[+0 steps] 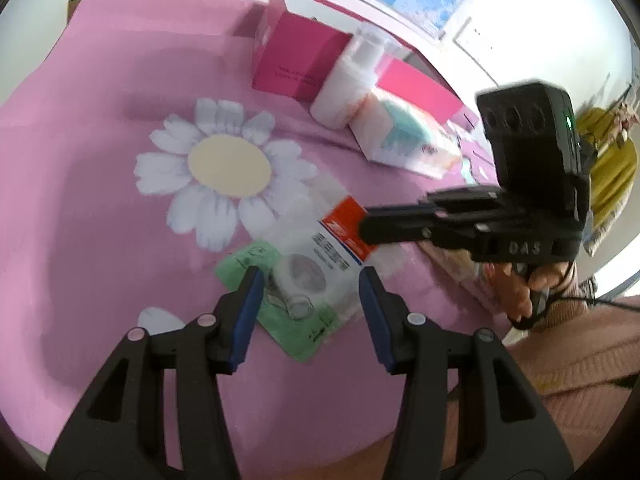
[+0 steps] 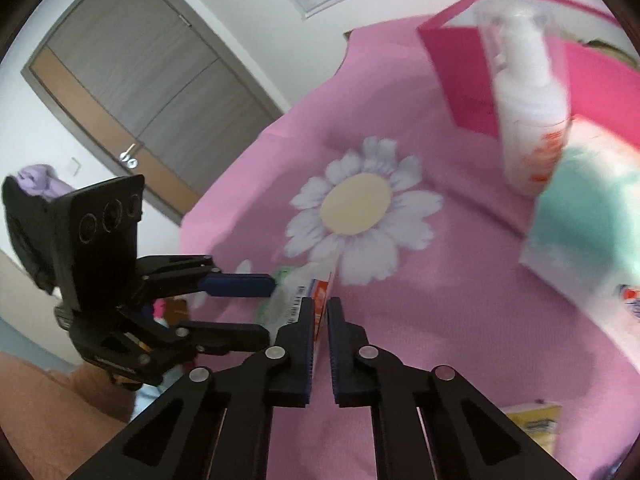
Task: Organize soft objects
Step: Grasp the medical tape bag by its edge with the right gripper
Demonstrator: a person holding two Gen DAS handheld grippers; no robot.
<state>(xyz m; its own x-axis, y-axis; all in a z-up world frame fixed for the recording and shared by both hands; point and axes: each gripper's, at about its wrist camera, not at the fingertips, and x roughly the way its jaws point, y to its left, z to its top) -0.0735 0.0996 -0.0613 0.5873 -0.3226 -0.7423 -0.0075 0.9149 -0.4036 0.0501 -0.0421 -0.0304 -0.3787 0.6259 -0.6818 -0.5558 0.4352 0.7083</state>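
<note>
both wrist views close, sharing daisy cloth (image 1: 100, 208)

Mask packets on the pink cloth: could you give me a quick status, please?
Left gripper open, straddling the mask packets. Right gripper nearly shut on the top packet's red edge. Bottle and boxes beyond, clear.

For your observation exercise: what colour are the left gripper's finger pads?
Dark blue pads on the black left gripper, clearest in the left wrist view.
</note>
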